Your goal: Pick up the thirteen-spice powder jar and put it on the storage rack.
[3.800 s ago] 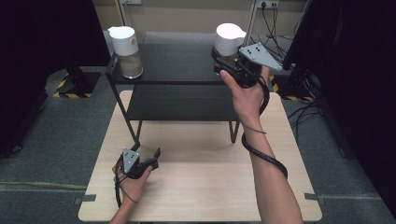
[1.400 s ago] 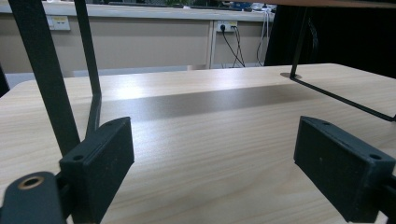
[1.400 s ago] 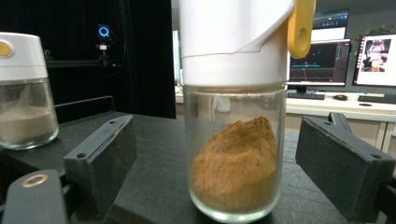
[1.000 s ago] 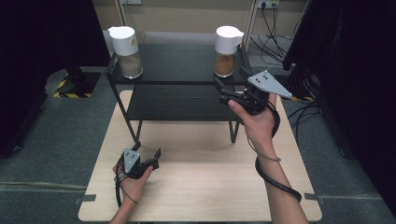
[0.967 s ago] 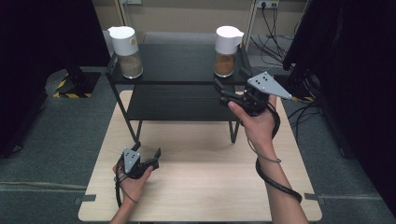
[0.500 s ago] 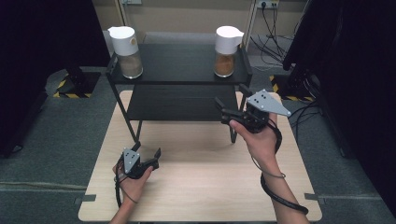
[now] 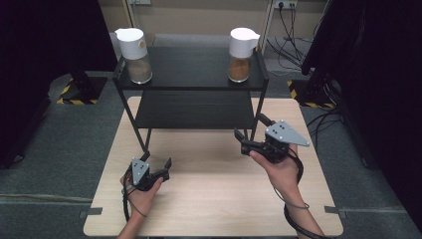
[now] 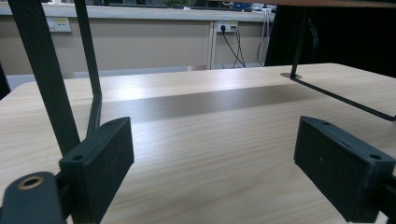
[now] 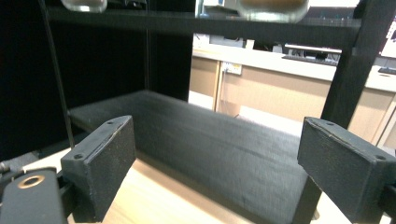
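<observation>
holding nothing at the moment, i take the jar with brown powder [image 7: 240, 56] as my thing: it stands upright on the top shelf of the black rack [image 7: 189, 89], at the right end, long axis vertical, white lid up, its small spout pointing toward the right and away from me as far as i can tell. its twin, the paler jar [image 7: 135, 56], stands well apart at the left end of the same shelf. my right gripper [image 7: 251, 135] hangs low in front of the rack's right leg, jaws spread wide and empty, looking under the top shelf at the lower shelf [image 9: 196, 140]. my left gripper [image 7: 158, 168] rests on the wooden table [image 7: 209, 199], jaws spread too, nothing between them. i judge this as the gap between steps: both jars are set, neither is held. any next reach calls for lifting the right gripper above the shelf edge and squaring the jaws on the glass body.
</observation>
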`<state>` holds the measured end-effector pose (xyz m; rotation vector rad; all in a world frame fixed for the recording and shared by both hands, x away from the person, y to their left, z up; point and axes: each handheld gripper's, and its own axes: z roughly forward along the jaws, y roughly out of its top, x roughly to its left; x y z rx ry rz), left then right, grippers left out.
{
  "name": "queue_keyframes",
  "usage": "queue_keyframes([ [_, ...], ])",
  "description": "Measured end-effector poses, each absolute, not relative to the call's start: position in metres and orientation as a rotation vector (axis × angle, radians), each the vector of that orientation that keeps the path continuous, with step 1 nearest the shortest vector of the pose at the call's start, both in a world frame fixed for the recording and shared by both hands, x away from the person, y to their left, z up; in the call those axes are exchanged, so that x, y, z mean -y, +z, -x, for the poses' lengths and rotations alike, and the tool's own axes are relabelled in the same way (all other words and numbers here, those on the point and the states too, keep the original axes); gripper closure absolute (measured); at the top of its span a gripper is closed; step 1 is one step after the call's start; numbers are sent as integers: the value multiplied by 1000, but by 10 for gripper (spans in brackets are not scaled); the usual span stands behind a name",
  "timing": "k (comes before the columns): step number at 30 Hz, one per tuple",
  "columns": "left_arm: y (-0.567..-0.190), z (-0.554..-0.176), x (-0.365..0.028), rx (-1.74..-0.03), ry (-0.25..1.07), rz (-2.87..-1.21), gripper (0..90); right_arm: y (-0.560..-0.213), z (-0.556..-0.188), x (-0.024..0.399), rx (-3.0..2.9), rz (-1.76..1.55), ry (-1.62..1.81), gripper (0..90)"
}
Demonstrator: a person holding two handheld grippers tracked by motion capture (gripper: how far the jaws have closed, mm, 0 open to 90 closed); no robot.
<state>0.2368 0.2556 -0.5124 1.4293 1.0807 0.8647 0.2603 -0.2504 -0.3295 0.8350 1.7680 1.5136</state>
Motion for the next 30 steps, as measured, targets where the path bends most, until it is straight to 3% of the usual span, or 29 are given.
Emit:
queue_keyframes([
  [30,-513,-236,-255,-1079,869,-1429,117,-413,-239,275,-1942,-959,1428,118],
])
